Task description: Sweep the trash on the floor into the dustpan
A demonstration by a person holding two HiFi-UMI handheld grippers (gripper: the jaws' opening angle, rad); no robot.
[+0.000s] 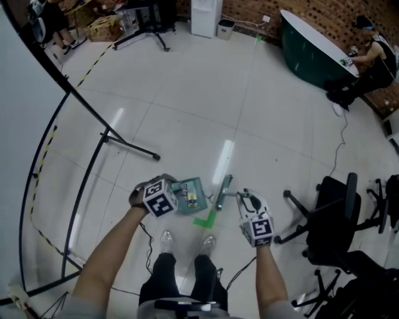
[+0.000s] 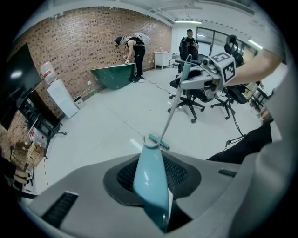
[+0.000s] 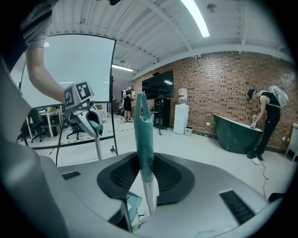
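Head view: a pale tiled floor (image 1: 187, 106) is seen all around, with the teal dustpan (image 1: 190, 194) at lower centre, its handle pinched by the left claw (image 1: 171, 189). Just right of it, the broom (image 1: 221, 192) is pinched at its handle by the right claw (image 1: 244, 199). Some yellowish trash (image 1: 192, 200) is spotted inside the pan.

Black office chair (image 1: 333, 218), dark green tub (image 1: 308, 53) beside brick wall (image 1: 336, 15), white water dispenser (image 1: 206, 17)

Glossy white tile floor (image 1: 187, 93); brick wall (image 3: 219, 88); black office chairs (image 1: 333, 215).
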